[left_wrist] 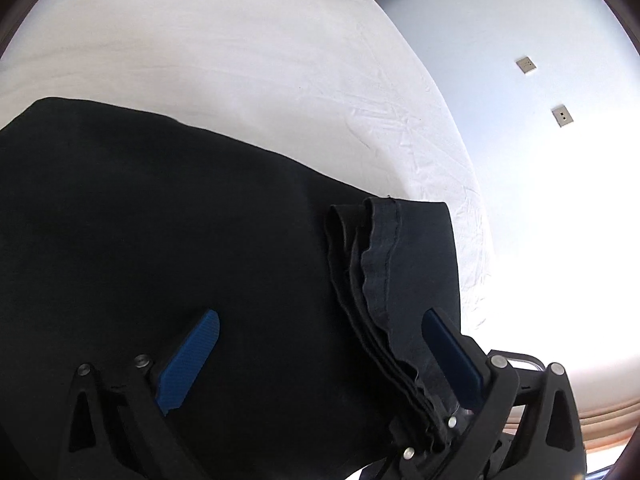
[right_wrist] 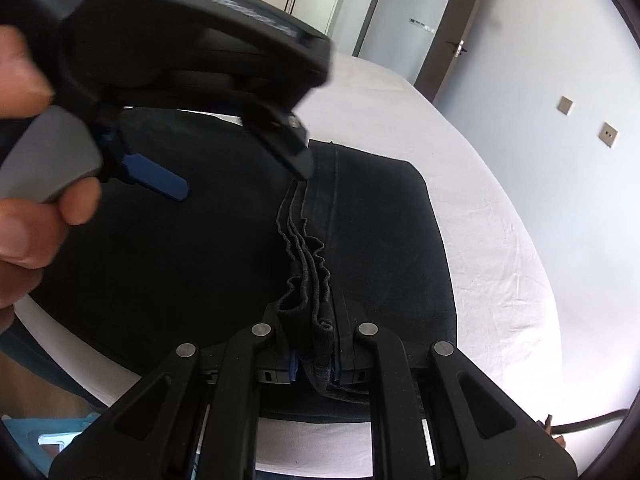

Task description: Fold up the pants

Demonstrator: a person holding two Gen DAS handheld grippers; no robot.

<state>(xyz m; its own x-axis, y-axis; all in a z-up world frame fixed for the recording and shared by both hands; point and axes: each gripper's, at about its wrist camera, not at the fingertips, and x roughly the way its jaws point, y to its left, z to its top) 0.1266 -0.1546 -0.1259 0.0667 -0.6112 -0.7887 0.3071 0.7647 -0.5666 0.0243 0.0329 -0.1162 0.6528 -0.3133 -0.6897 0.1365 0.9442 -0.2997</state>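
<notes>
**A:** Where are the pants?

**B:** The black pants (left_wrist: 160, 220) lie folded on a bed (left_wrist: 240, 48) under a white sheet (right_wrist: 488, 232). A bunched stack of hems (right_wrist: 308, 264) runs up the middle of the cloth, straight ahead of the right fingers.

**A:** And the grippers?

**B:** The right gripper (right_wrist: 314, 368) has its fingers pressed together on the near end of that hem stack, pinching it. The left gripper (left_wrist: 320, 344) hangs over the pants with its blue fingers (left_wrist: 192, 360) spread wide; the hem stack passes just inside its right finger, and nothing is pinched there. A hand (right_wrist: 28, 184) holds the left gripper at the left of the right wrist view.

**A:** Any containers?

**B:** Neither view shows one.

**A:** Edges and room?

**B:** Beyond the fingertips, bare sheet stretches to the far end of the bed. To the right of the fingers the pants end in a straight fold, a strip of sheet follows, then the bed's edge close to a pale wall (right_wrist: 540, 80) with two wall plates (left_wrist: 562, 115). A door (right_wrist: 408, 24) stands past the far corner.
</notes>
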